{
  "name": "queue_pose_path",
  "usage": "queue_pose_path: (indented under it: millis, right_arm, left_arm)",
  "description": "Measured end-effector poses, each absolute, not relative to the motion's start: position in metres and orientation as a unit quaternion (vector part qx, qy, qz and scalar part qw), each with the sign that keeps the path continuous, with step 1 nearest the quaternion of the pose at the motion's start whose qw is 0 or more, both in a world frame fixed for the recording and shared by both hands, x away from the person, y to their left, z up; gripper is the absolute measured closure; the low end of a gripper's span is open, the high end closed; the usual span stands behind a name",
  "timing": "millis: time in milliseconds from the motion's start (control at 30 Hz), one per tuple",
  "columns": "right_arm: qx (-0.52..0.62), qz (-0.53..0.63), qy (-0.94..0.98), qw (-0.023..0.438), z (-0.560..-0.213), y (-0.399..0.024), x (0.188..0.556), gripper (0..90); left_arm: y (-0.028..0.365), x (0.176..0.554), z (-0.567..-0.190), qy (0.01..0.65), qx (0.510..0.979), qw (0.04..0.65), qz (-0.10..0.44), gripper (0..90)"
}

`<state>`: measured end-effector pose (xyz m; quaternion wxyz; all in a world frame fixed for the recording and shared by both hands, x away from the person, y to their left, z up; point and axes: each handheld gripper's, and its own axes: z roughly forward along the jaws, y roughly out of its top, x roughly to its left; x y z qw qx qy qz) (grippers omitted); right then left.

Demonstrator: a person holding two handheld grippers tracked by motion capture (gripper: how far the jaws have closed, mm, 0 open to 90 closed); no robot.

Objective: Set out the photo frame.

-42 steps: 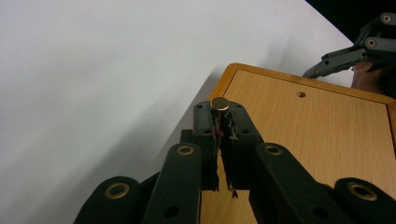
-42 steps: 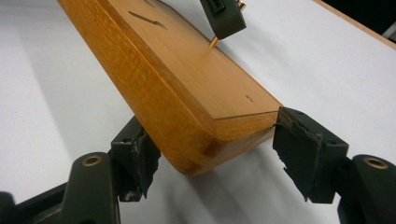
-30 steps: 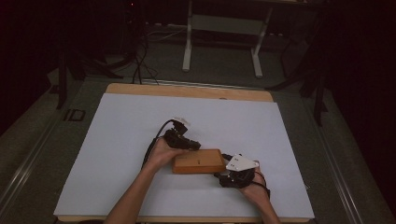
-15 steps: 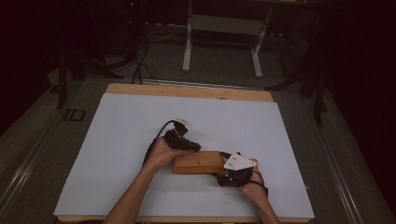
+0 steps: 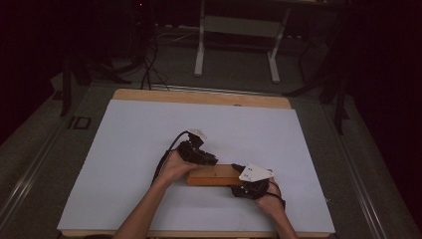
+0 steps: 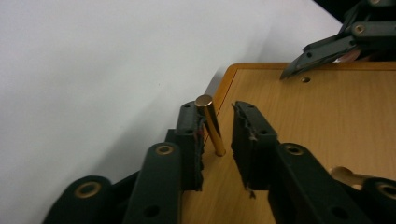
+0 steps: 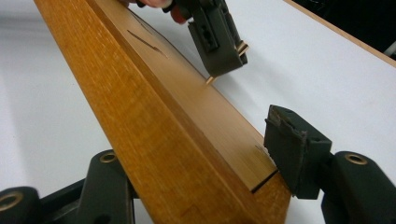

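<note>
High view: a flat rectangular wooden block (image 5: 211, 175) lies on the white sheet (image 5: 129, 139) between my two grippers. My left gripper (image 5: 198, 152) reaches over its far edge; my right gripper (image 5: 251, 185) sits at its right end, forearms angled inward.

Left gripper view: a slim brass pin (image 6: 211, 123) stands tilted in the smooth block top, between my jaws, which are slightly apart; it touches the left pad, clear of the right.

Right gripper view: my jaws straddle the block's grained end, spread wide; contact I cannot tell.
</note>
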<state>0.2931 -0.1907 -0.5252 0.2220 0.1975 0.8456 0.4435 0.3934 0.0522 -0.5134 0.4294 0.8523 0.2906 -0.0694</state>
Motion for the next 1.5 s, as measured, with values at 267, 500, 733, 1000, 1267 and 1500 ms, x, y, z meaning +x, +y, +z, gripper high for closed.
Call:
queue_pose_path:
  millis: [267, 500, 733, 1000, 1267, 1500]
  right_arm:
    - [0.199, 0.443, 0.846, 0.221, -0.525, -0.191, 0.293, 40.5]
    - [0.200, 0.444, 0.846, 0.220, -0.525, -0.191, 0.293, 41.0]
    - [0.202, 0.448, 0.843, 0.216, -0.524, -0.191, 0.293, 43.0]
    - [0.203, 0.449, 0.843, 0.214, -0.523, -0.192, 0.294, 43.3]
    - [0.202, 0.450, 0.844, 0.212, -0.523, -0.192, 0.294, 43.5]
    - [0.200, 0.450, 0.844, 0.210, -0.523, -0.193, 0.296, 43.7]
  left_arm:
    - [0.065, 0.384, -0.505, 0.298, 0.845, 0.444, -0.032, 59.7]
    - [0.077, 0.371, -0.502, 0.303, 0.847, 0.437, 0.027, 57.0]
    - [0.089, 0.359, -0.499, 0.307, 0.842, 0.440, 0.064, 56.2]
    - [0.111, 0.345, -0.500, 0.320, 0.826, 0.456, 0.081, 56.0]
    - [0.137, 0.333, -0.499, 0.336, 0.820, 0.450, 0.109, 53.7]
    - [0.162, 0.322, -0.505, 0.329, 0.816, 0.468, 0.084, 60.3]
